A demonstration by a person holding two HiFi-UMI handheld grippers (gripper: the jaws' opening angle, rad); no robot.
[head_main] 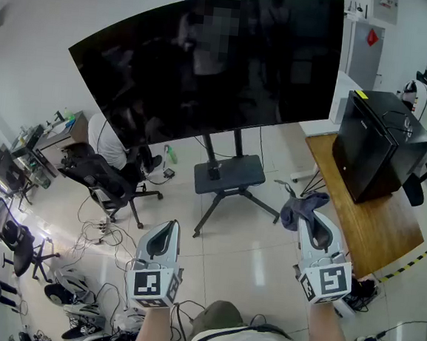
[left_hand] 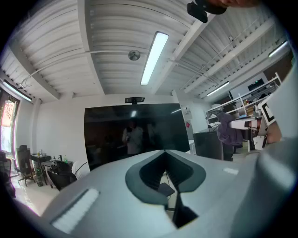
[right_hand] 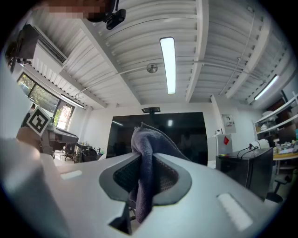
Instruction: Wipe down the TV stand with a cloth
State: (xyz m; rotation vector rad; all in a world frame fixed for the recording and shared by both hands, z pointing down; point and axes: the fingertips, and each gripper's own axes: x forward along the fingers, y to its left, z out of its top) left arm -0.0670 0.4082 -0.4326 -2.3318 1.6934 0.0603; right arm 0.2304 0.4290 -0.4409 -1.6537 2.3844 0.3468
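Grippers raised before the TV stand
Right gripper pinches a grey-blue cloth; left gripper has its jaws pressed together on nothing.

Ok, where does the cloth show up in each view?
Head view: the cloth sits lower right, bunched at the tip of the right claw.
Left gripper view: far right, mid-height, a purple bundle.
Right gripper view: dead centre, pinched between the jaws and sticking up.
Shared landmark: the big dark TV screen shows in all three.
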